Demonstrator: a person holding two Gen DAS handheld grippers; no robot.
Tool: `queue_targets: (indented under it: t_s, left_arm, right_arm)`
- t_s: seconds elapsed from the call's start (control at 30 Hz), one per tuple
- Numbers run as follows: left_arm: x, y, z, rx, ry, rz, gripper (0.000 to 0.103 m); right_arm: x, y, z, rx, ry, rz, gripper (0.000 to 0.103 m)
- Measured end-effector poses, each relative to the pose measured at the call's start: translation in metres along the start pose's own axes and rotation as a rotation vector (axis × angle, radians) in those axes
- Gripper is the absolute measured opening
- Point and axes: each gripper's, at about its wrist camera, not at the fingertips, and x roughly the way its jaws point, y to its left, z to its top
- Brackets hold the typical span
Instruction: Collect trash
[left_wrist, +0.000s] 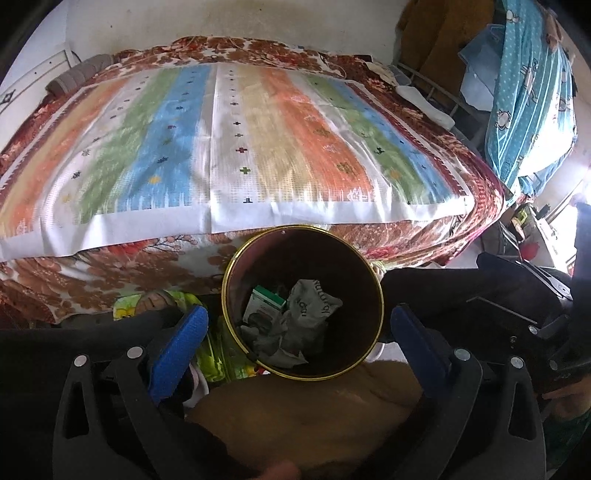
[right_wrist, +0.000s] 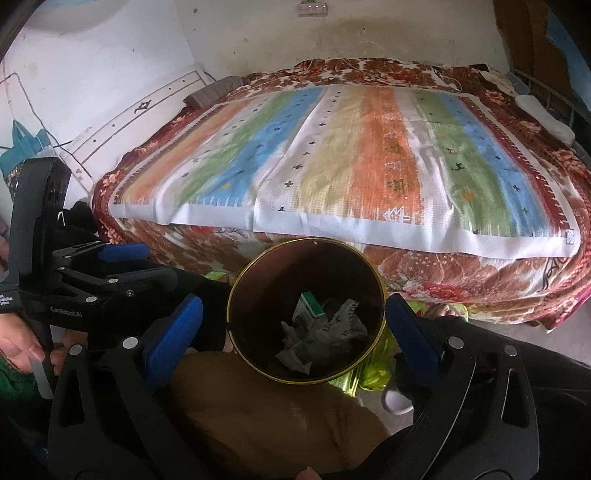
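A dark round bin with a gold rim (left_wrist: 236, 266) stands on the floor at the foot of the bed; it also shows in the right wrist view (right_wrist: 243, 273). Inside lie crumpled grey paper (left_wrist: 310, 306) (right_wrist: 340, 325) and a small green and white box (left_wrist: 264, 301) (right_wrist: 308, 304). My left gripper (left_wrist: 299, 328) is open and empty, its blue pads either side of the bin and above it. My right gripper (right_wrist: 293, 321) is open and empty, also above the bin. The left gripper (right_wrist: 122, 254) shows at the left of the right wrist view.
A bed with a striped cloth (left_wrist: 229, 147) (right_wrist: 351, 155) over a floral blanket (left_wrist: 110, 280) fills the back. A brown cloth (left_wrist: 306, 410) (right_wrist: 273, 406) lies below the grippers. Yellow-green plastic (left_wrist: 218, 354) (right_wrist: 373, 362) lies by the bin. Hanging clothes (left_wrist: 528, 92) stand at the right.
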Motion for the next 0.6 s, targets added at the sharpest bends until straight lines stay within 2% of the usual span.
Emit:
queue_targets:
  t_s: [0.3,0.5,0.6]
  left_arm:
    - [-0.0011,-0.0024,0.0012,-0.004,-0.008,-0.008,0.097]
    - [0.0011,-0.0080,0.0014,0.020,-0.004,0.029,0.097]
    - [0.0019,-0.0087,0.0006,0.022,0.004,0.019,0.097]
  right_arm:
    - [0.0004,-0.0015,0.0001,0.009,-0.001,0.004,0.094]
    - [0.0018,-0.0005,-0.0001,0.005,0.006,0.009,0.094]
    - [0.0026,-0.0010,-0.0011,0.005,0.011,0.010,0.094]
